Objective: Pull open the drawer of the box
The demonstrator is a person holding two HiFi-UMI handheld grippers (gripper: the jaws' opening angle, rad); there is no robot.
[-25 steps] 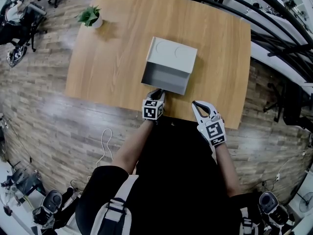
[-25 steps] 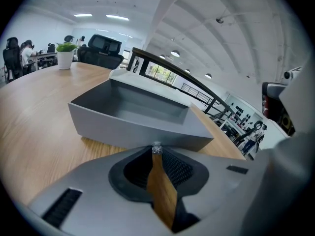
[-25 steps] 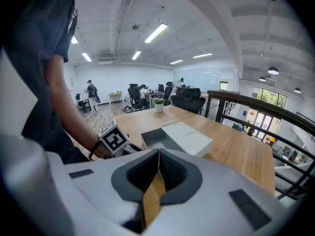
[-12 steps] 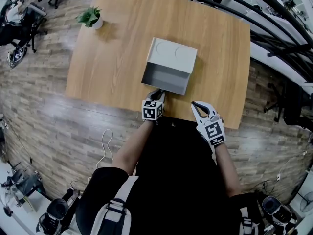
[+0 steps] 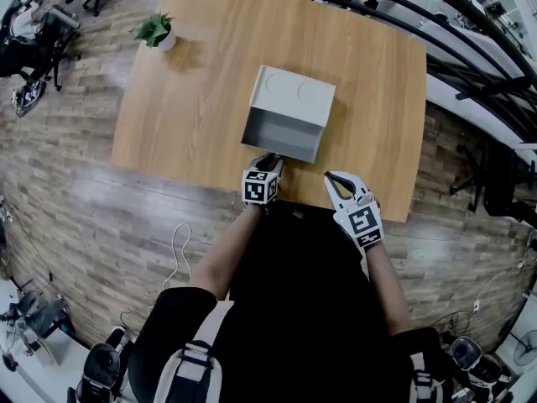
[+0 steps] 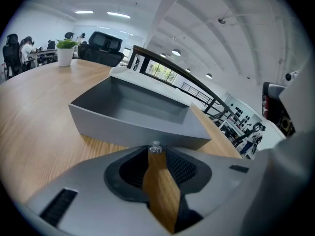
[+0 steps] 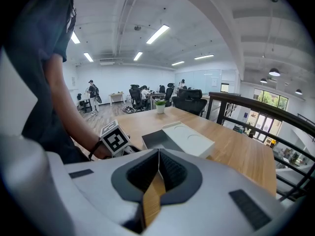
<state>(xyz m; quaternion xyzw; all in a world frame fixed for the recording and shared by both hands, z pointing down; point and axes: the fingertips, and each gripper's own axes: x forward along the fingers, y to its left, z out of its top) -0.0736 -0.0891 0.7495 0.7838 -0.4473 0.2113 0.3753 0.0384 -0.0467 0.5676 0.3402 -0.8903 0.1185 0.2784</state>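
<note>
A white box [image 5: 295,96] with two round dents in its lid stands mid-table. Its grey drawer [image 5: 281,133] is pulled out toward me and is empty [image 6: 133,107]. My left gripper [image 5: 268,157] is at the drawer's front face. In the left gripper view a small clear knob [image 6: 156,147] sits between the tips of the left gripper [image 6: 156,154]. The jaws are opening and a thin gap shows beside the knob. My right gripper [image 5: 329,177] hovers at the table's near edge, right of the drawer, tips together and empty. From the right gripper [image 7: 158,151] the box [image 7: 189,139] lies ahead.
The wooden table [image 5: 193,82] carries a small potted plant [image 5: 155,28] at its far left corner. Office chairs and desks stand beyond, and a dark railing runs along the right side. A cable lies on the floor at my left.
The right gripper has drifted a little left and toward the table. The left gripper stays at the drawer front, and the drawer has not moved.
</note>
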